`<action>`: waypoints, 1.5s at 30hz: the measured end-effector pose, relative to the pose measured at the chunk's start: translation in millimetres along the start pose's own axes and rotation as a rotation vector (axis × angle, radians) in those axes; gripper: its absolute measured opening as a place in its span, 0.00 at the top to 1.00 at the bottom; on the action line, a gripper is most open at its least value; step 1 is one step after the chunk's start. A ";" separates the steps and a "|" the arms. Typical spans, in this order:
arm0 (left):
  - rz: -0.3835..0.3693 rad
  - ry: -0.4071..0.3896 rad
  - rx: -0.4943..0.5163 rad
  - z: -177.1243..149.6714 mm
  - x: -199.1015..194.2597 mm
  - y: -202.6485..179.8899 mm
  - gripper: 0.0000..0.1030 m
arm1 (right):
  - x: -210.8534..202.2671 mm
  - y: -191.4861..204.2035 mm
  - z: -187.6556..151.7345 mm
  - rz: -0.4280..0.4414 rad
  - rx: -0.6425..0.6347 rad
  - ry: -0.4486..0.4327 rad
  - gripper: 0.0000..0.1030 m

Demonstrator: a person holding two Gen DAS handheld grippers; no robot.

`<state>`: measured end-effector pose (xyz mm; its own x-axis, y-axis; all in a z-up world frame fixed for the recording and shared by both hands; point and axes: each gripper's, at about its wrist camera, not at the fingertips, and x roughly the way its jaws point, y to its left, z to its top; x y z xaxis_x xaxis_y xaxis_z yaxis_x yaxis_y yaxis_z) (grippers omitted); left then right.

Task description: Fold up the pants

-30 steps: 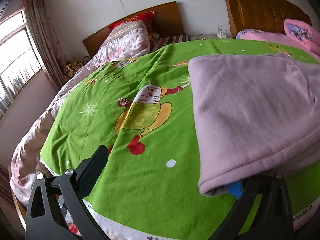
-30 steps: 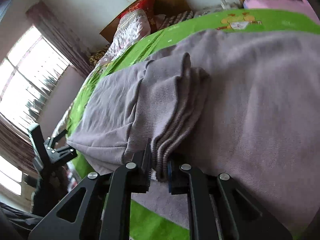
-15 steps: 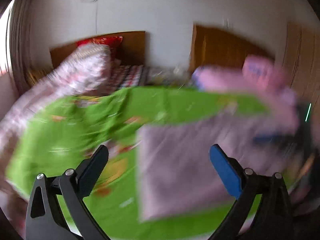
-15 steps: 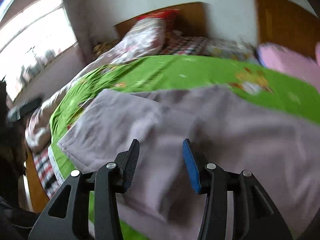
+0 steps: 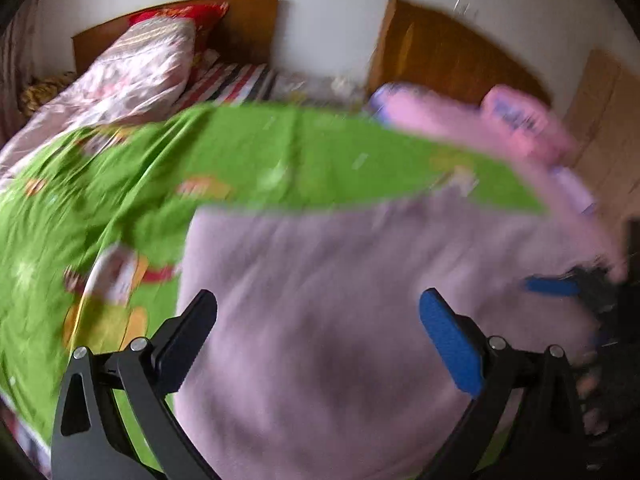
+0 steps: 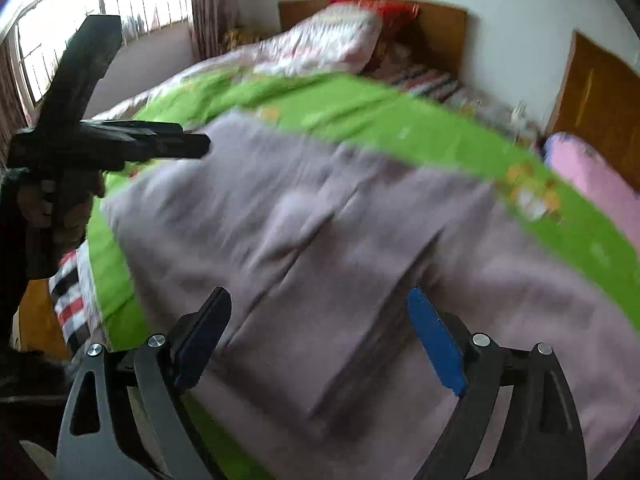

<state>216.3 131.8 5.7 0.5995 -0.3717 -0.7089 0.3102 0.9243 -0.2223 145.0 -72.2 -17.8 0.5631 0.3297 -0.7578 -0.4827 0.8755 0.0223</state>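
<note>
Nearest the lens, hanging with jaws spread wide and empty: left gripper (image 5: 318,334) and right gripper (image 6: 320,330). Just beyond, lying folded on the green bedspread (image 5: 256,160): mauve pants (image 6: 320,216). Farthest back, standing against the wall: wooden headboards (image 5: 440,48).

The place was a bedroom in a home. A wide bed (image 5: 92,208) was covered with a bright green cartoon-print bedsheet (image 5: 248,160), and two brown wooden headboards (image 5: 448,48) stood against the white wall (image 5: 332,20). A folded pink floral quilt (image 5: 140,68) lay near them, and a barred window with brownish curtains (image 6: 212,4) gave daylight.
</note>
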 end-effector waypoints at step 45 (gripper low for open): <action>0.108 0.160 0.340 -4.0 143.8 -171.5 0.01 | -140.8 -237.4 -232.2 -0.093 1.241 -0.314 0.08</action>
<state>246.4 -79.8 -60.7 0.5275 -0.2309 -0.8175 0.4950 0.8657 0.0749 24.6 -408.5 -67.8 0.7761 0.1701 -0.6072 0.4167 0.5844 0.6963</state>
